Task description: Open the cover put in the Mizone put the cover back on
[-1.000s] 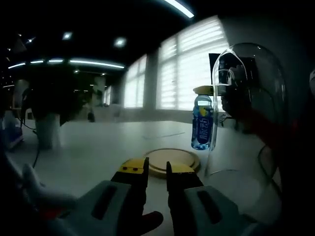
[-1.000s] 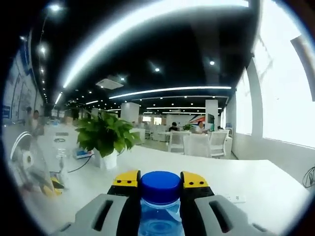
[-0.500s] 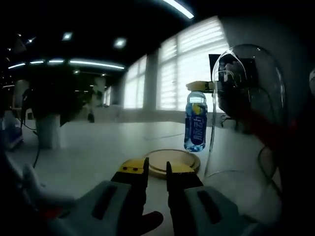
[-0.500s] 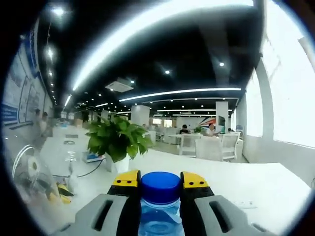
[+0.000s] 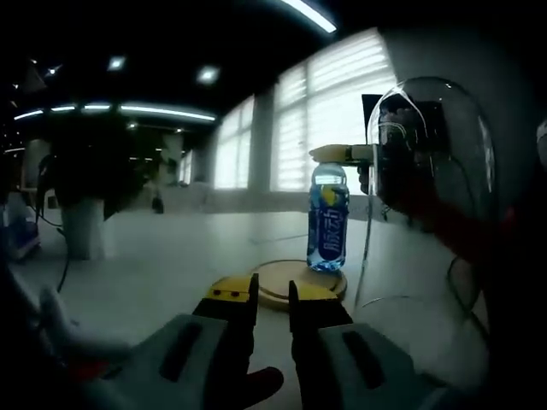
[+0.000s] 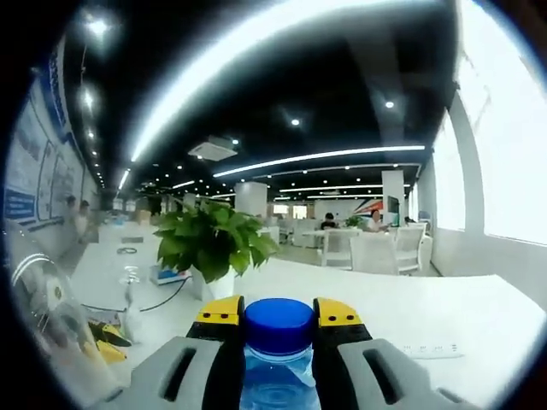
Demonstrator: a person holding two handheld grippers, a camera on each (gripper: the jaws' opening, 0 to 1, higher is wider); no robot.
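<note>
The right claw (image 6: pixel 278 318) clenches the bottle (image 5: pixel 328 219) just below its blue cap, holding it at the round wooden base (image 5: pixel 301 280) on the table (image 5: pixel 154 256). Full and smooth, it is probably heavy, slippery. The left claw (image 5: pixel 272 295) looks nearly closed, empty, beside the clear cover (image 5: pixel 432 171).

One Mizone bottle (image 5: pixel 327 225), one glass cover (image 5: pixel 427 188), one wooden base (image 5: pixel 301 278), one plant (image 6: pixel 214 243)
</note>
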